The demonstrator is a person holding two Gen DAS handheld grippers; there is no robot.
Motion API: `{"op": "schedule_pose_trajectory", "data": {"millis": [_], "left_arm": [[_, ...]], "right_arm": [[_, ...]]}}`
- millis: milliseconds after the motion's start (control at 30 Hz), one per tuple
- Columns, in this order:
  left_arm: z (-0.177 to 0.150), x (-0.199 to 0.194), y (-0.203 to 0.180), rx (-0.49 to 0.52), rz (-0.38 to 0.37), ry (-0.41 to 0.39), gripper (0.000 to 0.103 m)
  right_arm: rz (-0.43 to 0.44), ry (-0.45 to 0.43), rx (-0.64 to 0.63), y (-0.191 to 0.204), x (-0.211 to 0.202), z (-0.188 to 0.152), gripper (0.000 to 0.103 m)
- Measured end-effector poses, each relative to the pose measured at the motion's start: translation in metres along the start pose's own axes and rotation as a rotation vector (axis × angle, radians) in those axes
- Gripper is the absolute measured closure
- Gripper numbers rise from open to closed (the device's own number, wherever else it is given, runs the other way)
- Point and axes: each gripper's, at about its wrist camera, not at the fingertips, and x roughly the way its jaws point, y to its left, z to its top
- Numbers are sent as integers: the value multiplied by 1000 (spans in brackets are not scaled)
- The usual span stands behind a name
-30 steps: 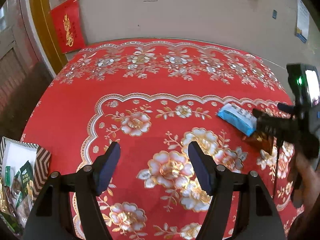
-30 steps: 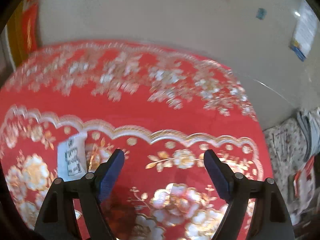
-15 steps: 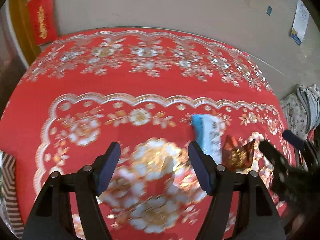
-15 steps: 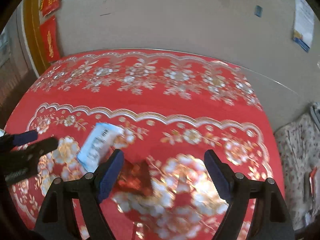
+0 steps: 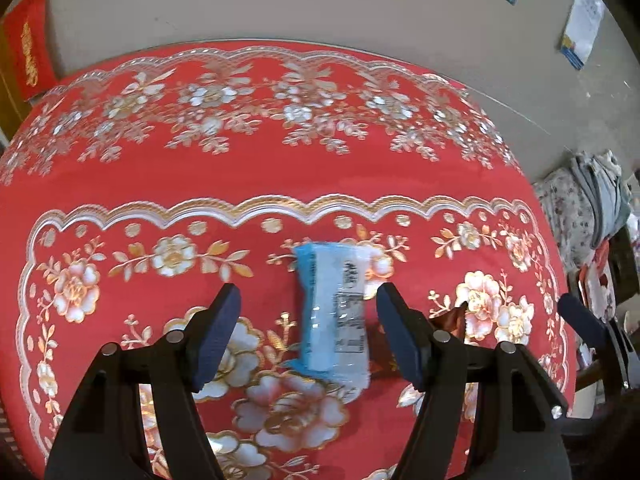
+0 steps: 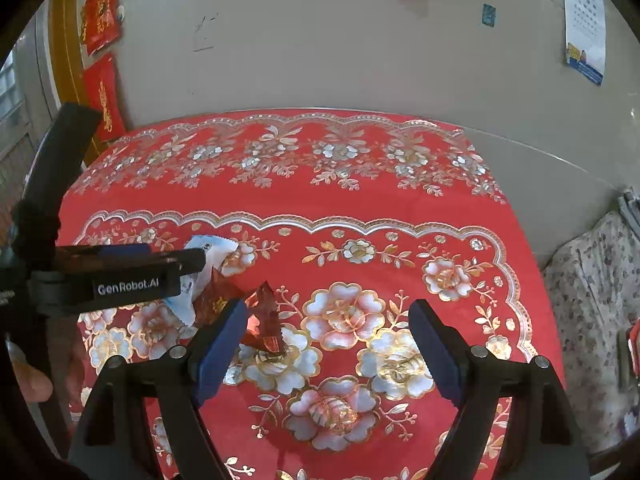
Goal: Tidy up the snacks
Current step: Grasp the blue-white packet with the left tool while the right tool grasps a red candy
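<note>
A: What is the left gripper (image 5: 308,332) doing?

B: It is hanging over the worktop (image 5: 260,184) with its two fingers wide apart. It is holding nothing.

A: What is lying between the fingers?

B: A blue snack (image 5: 334,316) is lying flat on the red cloth. It is sitting in the gap, closer to the right finger (image 5: 400,340). I cannot tell if that finger is touching it. The left finger is well apart from it.

A: Is anything beside the blue snack?

B: Yes, a red snack (image 5: 452,320) is peeking out just behind the right finger. Most of it is hiding there.

A: And the right gripper (image 6: 328,348)?

B: It is wide apart too, and it is holding nothing. In its own view the red snack (image 6: 262,316) is lying right by its left finger (image 6: 218,348). Part of the wrapper is sticking up. I cannot tell if the finger is touching it.

A: Where is the blue snack from that side?

B: The blue snack (image 6: 188,300) is lying farther left, just past the red one. The left gripper (image 6: 132,276) is reaching in over it and covering part of it.

A: What else is showing?

B: A hand (image 6: 32,376) is holding that gripper at the left edge. Red banners (image 6: 102,92) are hanging on the wall, and a calendar (image 6: 584,20) is hanging to the right. Some flowery cloth (image 6: 592,300) is lying off the right side of the worktop.
</note>
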Motion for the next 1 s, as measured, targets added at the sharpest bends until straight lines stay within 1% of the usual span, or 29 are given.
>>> {"op": "schedule_pose_trajectory", "data": {"millis": [100, 133, 167, 233, 300, 333, 367, 467, 567, 700, 767, 833, 900, 967, 1000], "left_arm": [[-2, 10, -7, 34, 35, 31, 33], [-3, 15, -7, 38, 35, 44, 33], [-4, 15, -7, 40, 35, 41, 33], [-4, 15, -5, 44, 66, 27, 42], [-2, 14, 0, 51, 65, 25, 68], [-2, 14, 3, 60, 78, 30, 74], [-3, 13, 7, 67, 77, 33, 76], [-6, 9, 15, 76, 80, 35, 76], [-9, 5, 24, 70, 77, 43, 76], [-13, 0, 34, 64, 80, 43, 76], [-15, -1, 37, 62, 77, 40, 76], [-16, -2, 36, 65, 80, 36, 76], [-16, -1, 35, 68, 89, 32, 76], [-16, -1, 33, 73, 104, 28, 76], [-17, -1, 32, 76, 109, 27, 76]], "right_arm": [[18, 2, 2, 1, 1, -1, 19], [25, 2, -6, 2, 2, -1, 19], [32, 3, -18, 3, 3, 0, 19], [43, 8, -56, 8, 5, 0, 19], [81, 5, -126, 16, 6, 0, 19], [97, 4, -166, 21, 7, 0, 19], [111, 6, -225, 28, 9, 0, 19], [128, 17, -371, 48, 18, 1, 19], [154, 38, -478, 62, 28, 0, 19], [152, 73, -615, 75, 42, 2, 19], [144, 90, -651, 76, 48, 4, 19], [169, 119, -657, 75, 53, 6, 19], [172, 155, -662, 76, 61, 7, 23], [192, 166, -639, 75, 64, 6, 29], [210, 176, -620, 75, 64, 6, 38]]}}
